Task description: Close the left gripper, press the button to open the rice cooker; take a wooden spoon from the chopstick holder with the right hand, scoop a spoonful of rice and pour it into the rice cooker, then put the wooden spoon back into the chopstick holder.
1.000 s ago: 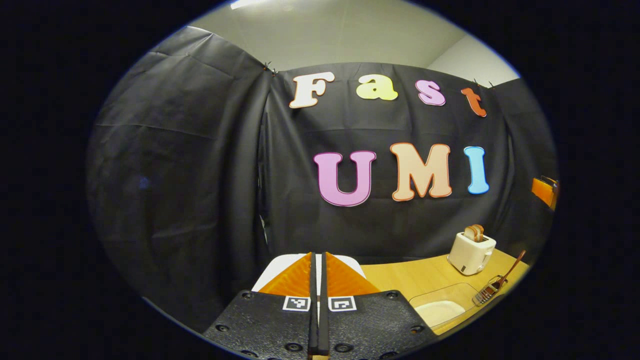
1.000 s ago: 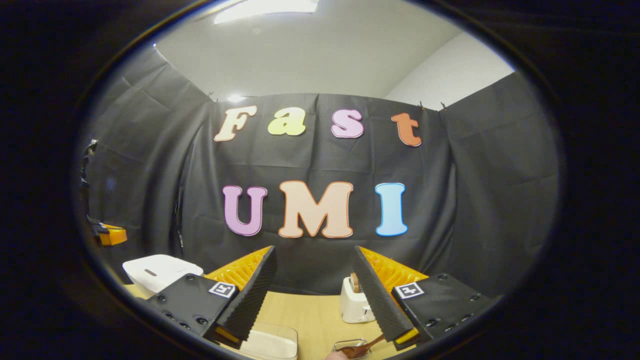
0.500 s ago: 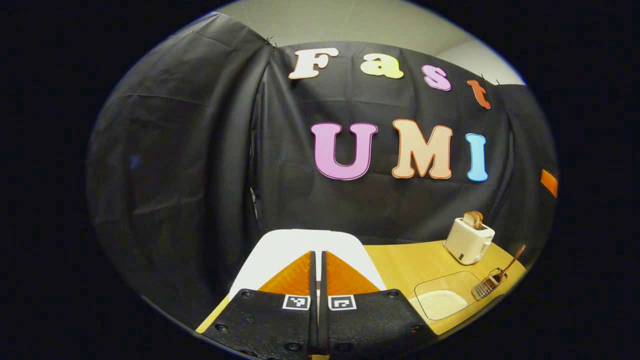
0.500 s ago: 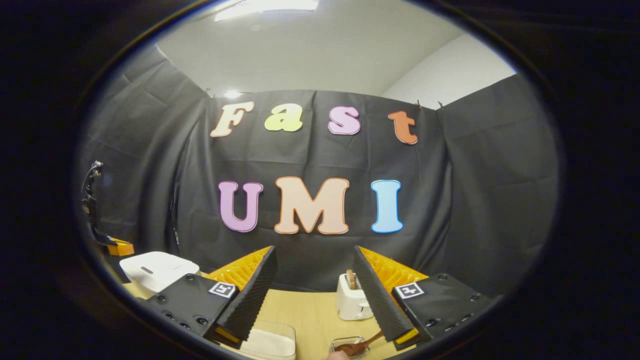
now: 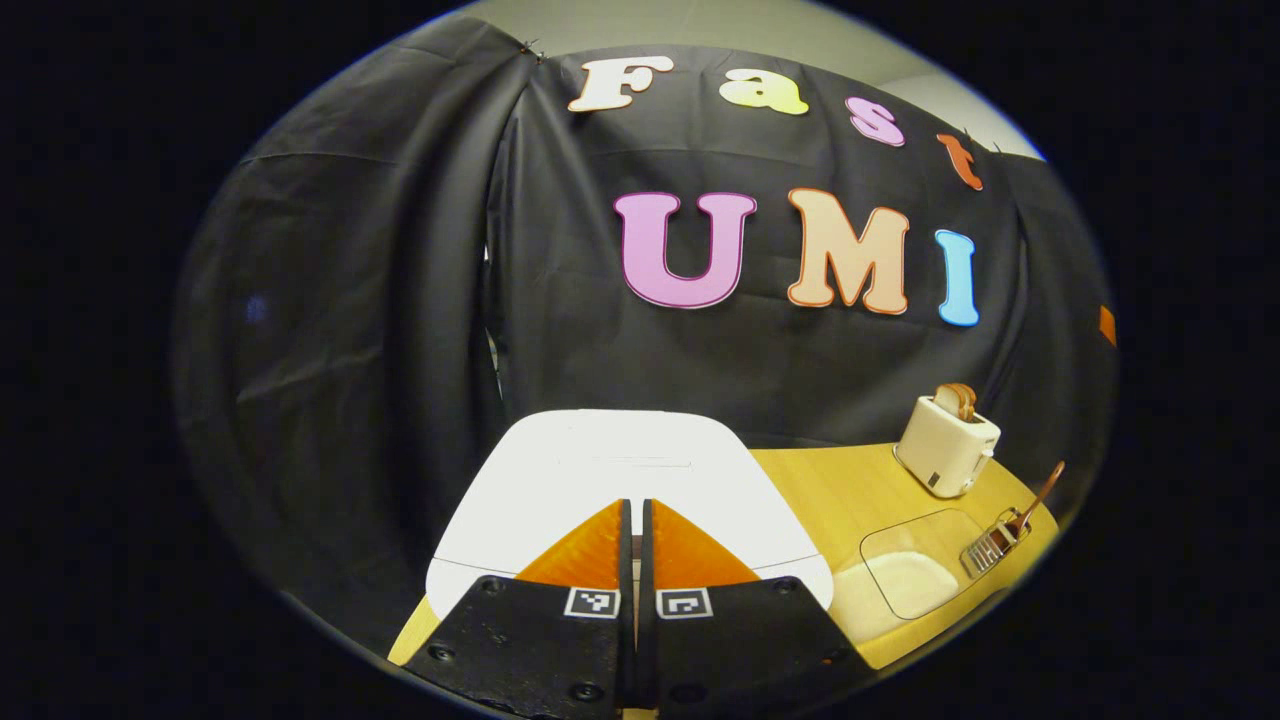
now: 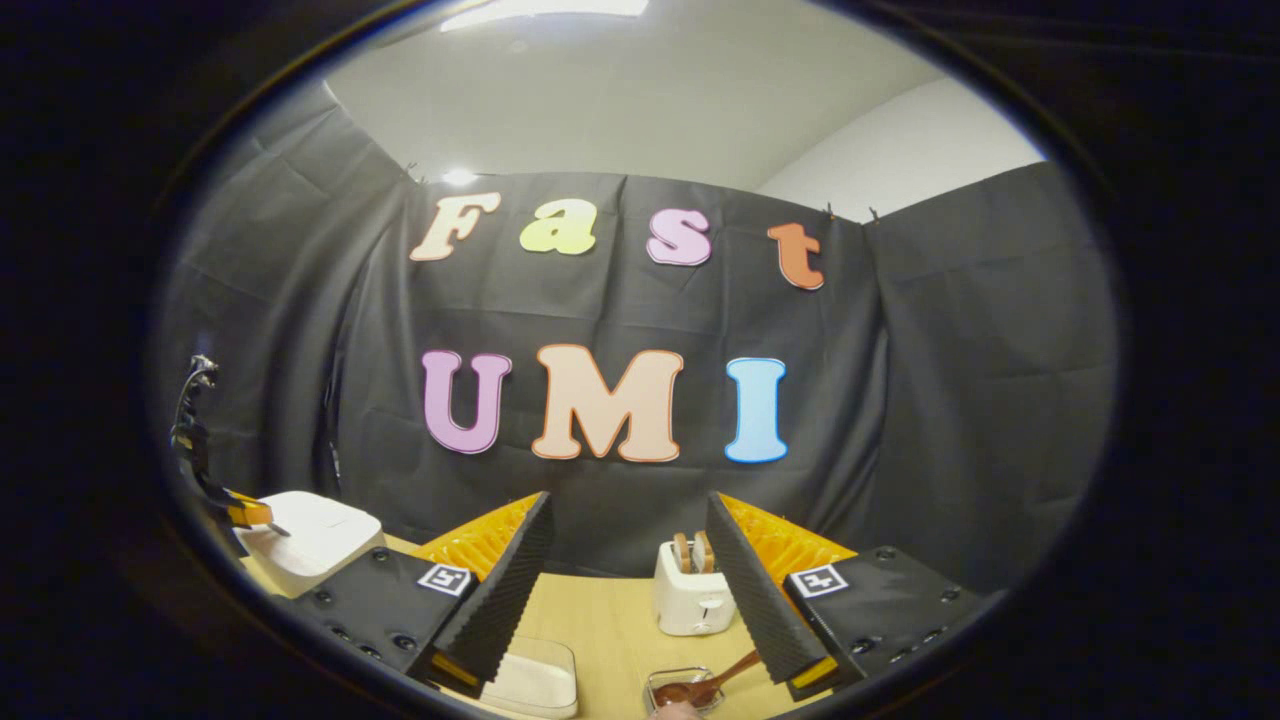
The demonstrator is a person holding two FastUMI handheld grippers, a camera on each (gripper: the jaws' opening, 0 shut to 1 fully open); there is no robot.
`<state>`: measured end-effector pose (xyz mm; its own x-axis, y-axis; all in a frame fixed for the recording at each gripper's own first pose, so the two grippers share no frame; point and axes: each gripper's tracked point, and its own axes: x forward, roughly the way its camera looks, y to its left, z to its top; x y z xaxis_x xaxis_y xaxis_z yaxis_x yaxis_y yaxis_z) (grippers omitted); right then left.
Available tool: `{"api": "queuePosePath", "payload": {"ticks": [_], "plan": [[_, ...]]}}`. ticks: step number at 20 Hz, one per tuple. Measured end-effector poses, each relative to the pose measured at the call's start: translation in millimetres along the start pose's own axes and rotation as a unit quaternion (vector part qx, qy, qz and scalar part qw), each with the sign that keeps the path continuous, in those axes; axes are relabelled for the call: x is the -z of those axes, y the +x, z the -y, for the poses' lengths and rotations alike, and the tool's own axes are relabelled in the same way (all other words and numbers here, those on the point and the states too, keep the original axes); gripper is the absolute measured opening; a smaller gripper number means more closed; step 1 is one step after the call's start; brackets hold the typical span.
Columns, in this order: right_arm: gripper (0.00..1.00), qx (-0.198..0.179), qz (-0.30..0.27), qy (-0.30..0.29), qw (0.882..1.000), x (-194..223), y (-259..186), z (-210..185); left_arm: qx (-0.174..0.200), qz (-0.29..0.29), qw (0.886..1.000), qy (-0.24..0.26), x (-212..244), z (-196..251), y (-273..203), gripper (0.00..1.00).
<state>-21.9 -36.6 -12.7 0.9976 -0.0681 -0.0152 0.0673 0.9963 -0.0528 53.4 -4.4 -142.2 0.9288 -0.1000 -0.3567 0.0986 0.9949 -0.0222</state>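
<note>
Cooker (image 5: 620, 490) lid now lies directly under my left gripper (image 5: 634, 535), fingers pressed together and empty; a second ago only its far edge showed, so I have descended toward the button. Lid is not yet open. Right gripper (image 6: 628, 590) hangs spread, right of the cooker, spoon (image 6: 705, 686) below it, little changed.
</note>
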Motion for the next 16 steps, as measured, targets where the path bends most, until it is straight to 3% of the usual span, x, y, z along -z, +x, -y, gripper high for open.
{"api": "queuePosePath", "payload": {"ticks": [4, 9, 10, 11, 16], "plan": [[0.98, 0.0, 0.001, -0.003, 1.0, 0.4, 0.4, -1.1, 0.016, -0.026, 1.0, -0.003, 16.9, 4.4, 2.8, 0.0], [0.93, -0.004, 0.0, -0.004, 1.0, 3.4, 2.4, -5.0, 0.016, -0.017, 1.0, 0.001, 14.4, 5.8, 4.5, 0.0], [0.93, -0.005, -0.002, -0.004, 1.0, 3.4, 2.6, -5.7, 0.018, -0.021, 1.0, -0.009, 17.8, 5.4, 4.7, 0.0], [1.0, -0.005, 0.0, -0.003, 1.0, 2.6, 2.1, -5.8, 0.019, -0.022, 0.999, -0.022, 20.9, 4.6, 1.2, 0.0], [1.0, -0.015, 0.01, 0.001, 1.0, -3.5, 3.6, -12.4, 0.026, -0.029, 0.998, -0.055, 16.9, 7.9, 5.5, 0.0]]}}
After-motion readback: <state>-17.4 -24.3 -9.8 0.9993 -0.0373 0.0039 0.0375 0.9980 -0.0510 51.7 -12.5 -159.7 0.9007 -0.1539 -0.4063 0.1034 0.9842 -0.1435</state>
